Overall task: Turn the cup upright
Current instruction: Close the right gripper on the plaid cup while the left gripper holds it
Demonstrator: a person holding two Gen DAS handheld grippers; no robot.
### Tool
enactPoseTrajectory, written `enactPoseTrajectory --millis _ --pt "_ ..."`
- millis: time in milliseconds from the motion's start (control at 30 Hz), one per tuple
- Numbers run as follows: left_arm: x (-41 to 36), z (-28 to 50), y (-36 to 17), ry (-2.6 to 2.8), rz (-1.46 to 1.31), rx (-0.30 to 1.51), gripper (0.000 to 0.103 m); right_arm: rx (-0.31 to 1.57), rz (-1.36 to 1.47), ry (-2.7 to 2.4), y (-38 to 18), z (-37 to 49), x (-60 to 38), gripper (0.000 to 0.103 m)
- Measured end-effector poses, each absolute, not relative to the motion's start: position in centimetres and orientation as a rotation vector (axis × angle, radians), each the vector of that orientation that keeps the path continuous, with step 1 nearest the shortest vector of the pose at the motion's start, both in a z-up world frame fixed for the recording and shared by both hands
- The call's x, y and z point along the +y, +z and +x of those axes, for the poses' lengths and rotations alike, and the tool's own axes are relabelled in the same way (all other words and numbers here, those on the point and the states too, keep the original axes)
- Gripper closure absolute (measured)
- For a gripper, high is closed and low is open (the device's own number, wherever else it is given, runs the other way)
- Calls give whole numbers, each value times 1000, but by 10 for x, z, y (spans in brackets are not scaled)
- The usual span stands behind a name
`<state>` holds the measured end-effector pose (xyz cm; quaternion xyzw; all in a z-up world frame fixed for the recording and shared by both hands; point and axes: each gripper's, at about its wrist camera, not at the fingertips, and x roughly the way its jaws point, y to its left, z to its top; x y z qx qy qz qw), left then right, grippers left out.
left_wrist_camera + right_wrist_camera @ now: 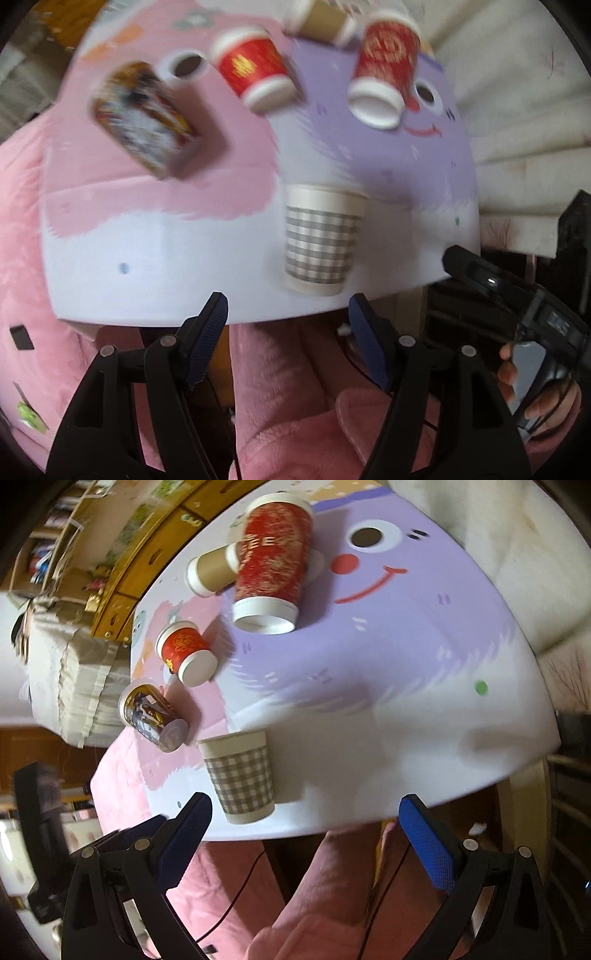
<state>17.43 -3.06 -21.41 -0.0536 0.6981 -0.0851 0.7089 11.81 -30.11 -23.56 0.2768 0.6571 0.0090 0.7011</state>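
I hold both grippers, left (pixel 288 317) and right (pixel 304 821), spread and empty just short of the table (pixel 424 738), where the checked cup (pixel 240 775) nearest its edge seems upside down, so next I must close on its sides.

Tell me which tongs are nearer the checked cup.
Left, by a little. The left tongs sit just short of the checked cup, almost in line; the right tongs hang off its right side.

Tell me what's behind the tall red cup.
A brown paper cup lies on its side behind the tall red cup, which covers its far end.
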Motion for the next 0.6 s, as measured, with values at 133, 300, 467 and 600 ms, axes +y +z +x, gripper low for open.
enactPoseTrajectory --millis 133,300,467,600 --pt "-18 162 -208 -135 -100 1515 38 1446 610 48 -237 121 -289 0" --pt "-3 151 -228 -124 -154 1607 38 1443 558 66 -241 126 -264 0" --pt "12 140 -253 -122 -164 1696 38 1487 546 64 -255 131 -238 1" --pt "25 129 -268 -122 -173 1748 38 1519 524 49 -268 136 -217 1"
